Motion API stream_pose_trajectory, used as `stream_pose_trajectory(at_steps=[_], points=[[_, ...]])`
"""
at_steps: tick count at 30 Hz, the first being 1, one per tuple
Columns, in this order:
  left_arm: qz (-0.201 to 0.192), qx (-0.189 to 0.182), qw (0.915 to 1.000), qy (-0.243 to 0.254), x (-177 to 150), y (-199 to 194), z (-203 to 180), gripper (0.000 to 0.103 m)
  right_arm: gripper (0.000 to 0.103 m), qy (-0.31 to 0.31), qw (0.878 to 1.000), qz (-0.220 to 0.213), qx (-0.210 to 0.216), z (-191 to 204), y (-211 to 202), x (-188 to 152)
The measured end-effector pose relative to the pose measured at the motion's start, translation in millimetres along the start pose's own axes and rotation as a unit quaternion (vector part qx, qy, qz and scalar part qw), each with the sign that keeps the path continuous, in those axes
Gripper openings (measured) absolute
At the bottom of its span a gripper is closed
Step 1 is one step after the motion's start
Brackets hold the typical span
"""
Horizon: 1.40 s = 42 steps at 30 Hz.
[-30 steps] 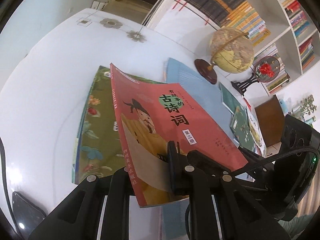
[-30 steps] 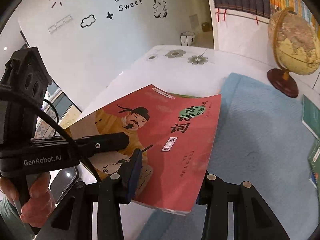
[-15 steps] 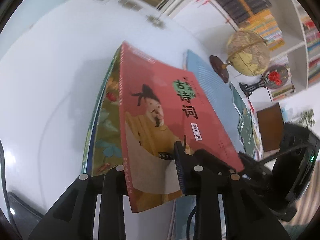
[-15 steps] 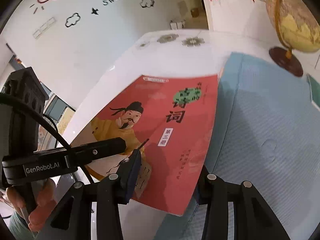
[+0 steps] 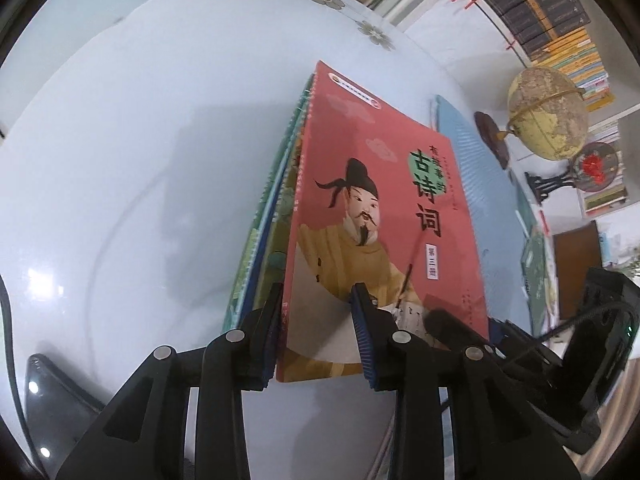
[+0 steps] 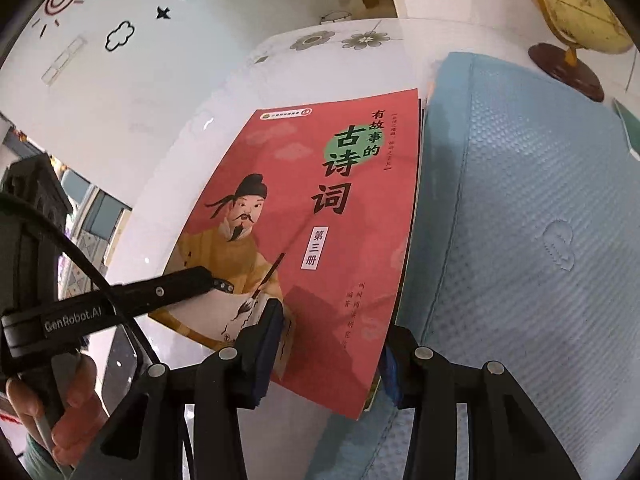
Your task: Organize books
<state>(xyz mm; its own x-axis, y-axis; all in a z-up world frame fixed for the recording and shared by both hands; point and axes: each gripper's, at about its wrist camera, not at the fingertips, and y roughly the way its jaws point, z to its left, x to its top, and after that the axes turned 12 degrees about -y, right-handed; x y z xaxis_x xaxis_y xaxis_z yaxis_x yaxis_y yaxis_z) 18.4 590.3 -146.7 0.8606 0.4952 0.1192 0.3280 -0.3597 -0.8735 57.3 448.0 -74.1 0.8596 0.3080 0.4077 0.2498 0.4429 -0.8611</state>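
1. Red paperback poetry book (image 5: 384,216) lay atop a green-covered stack (image 5: 256,248) on my white table (image 5: 120,152).
2. Left gripper (image 5: 316,312) was opening, book's near-left corner between its pads.
3. Right gripper (image 6: 332,344) straddled the near-right edge; grip unclear.

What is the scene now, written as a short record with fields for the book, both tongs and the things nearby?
Book: red book, cover up, lying on a stack of books
Left tongs: jaws opening, the book's near corner between them
Right tongs: closed on the book's near right edge
Surface: white table, with a blue mat beside the stack
Background: globe on a dark base
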Motion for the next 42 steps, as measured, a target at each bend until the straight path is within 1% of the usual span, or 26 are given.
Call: stream_pose_trajectory(at_steps=[2,4,6,7,9,10,11,13,16,18,20,21,23,24,25,27,28,29,32,33,35,37,40,42], points=[[-0.024,0.026,0.9993,-0.006,-2.2,-5.4,0.6,0.03,0.045,-0.013,1.0,0.009,-0.004,3.5,-1.3,-2.1],[-0.038,0.051,0.9979,-0.011,-4.9,-9.0,2.9,0.03,0.048,-0.026,1.0,0.016,-0.003,5.9,-4.6,-9.2],[-0.053,0.066,0.9962,-0.018,-11.4,-15.1,4.5,0.03,0.053,-0.031,0.999,0.022,0.004,4.2,-11.7,-17.7],[-0.06,0.076,0.9952,-0.018,-16.7,-18.9,3.5,0.03,0.053,-0.031,0.999,0.021,0.007,2.4,-16.4,-22.9],[-0.079,0.101,0.9917,-0.013,-30.7,-25.6,-3.9,0.03,0.054,-0.031,0.999,0.014,0.007,-5.6,-31.5,-35.9],[-0.084,0.109,0.9904,-0.002,-39.5,-28.2,-10.5,0.03,0.055,-0.029,1.0,0.009,0.002,-13.0,-42.8,-46.8],[-0.087,0.113,0.9897,0.007,-47.8,-29.7,-17.4,0.03,0.057,-0.025,1.0,0.005,-0.002,-18.9,-50.4,-54.6],[-0.084,0.115,0.9895,0.026,-68.6,-28.5,-38.9,0.03,0.057,-0.011,1.0,-0.003,-0.014,-37.1,-69.9,-74.2],[-0.076,0.101,0.9905,0.054,-103.9,-19.3,-80.4,0.03,0.057,0.029,0.999,-0.016,-0.027,-77.0,-107.4,-111.4],[-0.067,0.085,0.9917,0.07,-127.9,-10.6,-112.2,0.03,0.057,0.062,0.997,-0.026,-0.037,-107.0,-136.2,-141.6],[-0.055,0.058,0.9933,0.084,-156.9,1.5,-150.8,0.03,0.057,0.095,0.994,-0.038,-0.047,-139.6,-169.3,-177.6],[-0.045,0.042,0.9937,0.093,-176.2,10.3,-176.2,0.03,0.057,0.108,0.992,-0.045,-0.054,-155.0,-186.7,-195.4],[-0.028,0.022,0.9935,0.108,-205.3,23.6,-213.6,0.03,0.057,0.131,0.987,-0.058,-0.074,-184.5,-222.2,-232.9],[-0.014,0.007,0.9925,0.121,-226.5,33.5,-238.5,0.03,0.057,0.142,0.984,-0.063,-0.083,-197.4,-237.0,-249.5],[-0.005,-0.002,0.9914,0.131,-241.2,38.6,-254.6,0.03,0.058,0.158,0.98,-0.069,-0.095,-214.7,-257.1,-273.2],[0.015,-0.016,0.987,0.16,-279.8,54.8,-295.1,0.03,0.058,0.182,0.974,-0.082,-0.11,-238.3,-284.4,-304.0],[0.02,-0.019,0.985,0.17,-294.5,60.5,-309.5,0.03,0.058,0.198,0.969,-0.09,-0.12,-253.3,-302.6,-326.2],[0.026,-0.021,0.9829,0.181,-309.2,66.2,-324.5,0.03,0.06,0.208,0.965,-0.094,-0.127,-261.0,-312.2,-338.7],[0.051,-0.027,0.9752,0.214,-349.2,79.3,-366.8,0.03,0.069,0.253,0.95,-0.113,-0.142,-293.0,-344.8,-381.5],[0.057,-0.027,0.9719,0.227,-359.5,81.8,-377.7,0.031,0.07,0.267,0.946,-0.119,-0.141,-300.9,-352.5,-392.1],[0.062,-0.02,0.9656,0.252,-374.7,88.8,-397.1,0.031,0.07,0.29,0.938,-0.129,-0.138,-314.5,-359.2,-406.5],[0.069,-0.014,0.9619,0.264,-375.3,98.1,-409.7,0.031,0.07,0.301,0.934,-0.131,-0.144,-323.9,-362.7,-415.8],[0.087,-0.016,0.9639,0.251,-364.3,115.8,-417.2,0.031,0.07,0.318,0.928,-0.128,-0.15,-335.8,-357.2,-424.4],[0.093,-0.014,0.9658,0.242,-350.4,134.4,-421.9,0.031,0.07,0.322,0.928,-0.116,-0.148,-344.9,-346.7,-423.5]])
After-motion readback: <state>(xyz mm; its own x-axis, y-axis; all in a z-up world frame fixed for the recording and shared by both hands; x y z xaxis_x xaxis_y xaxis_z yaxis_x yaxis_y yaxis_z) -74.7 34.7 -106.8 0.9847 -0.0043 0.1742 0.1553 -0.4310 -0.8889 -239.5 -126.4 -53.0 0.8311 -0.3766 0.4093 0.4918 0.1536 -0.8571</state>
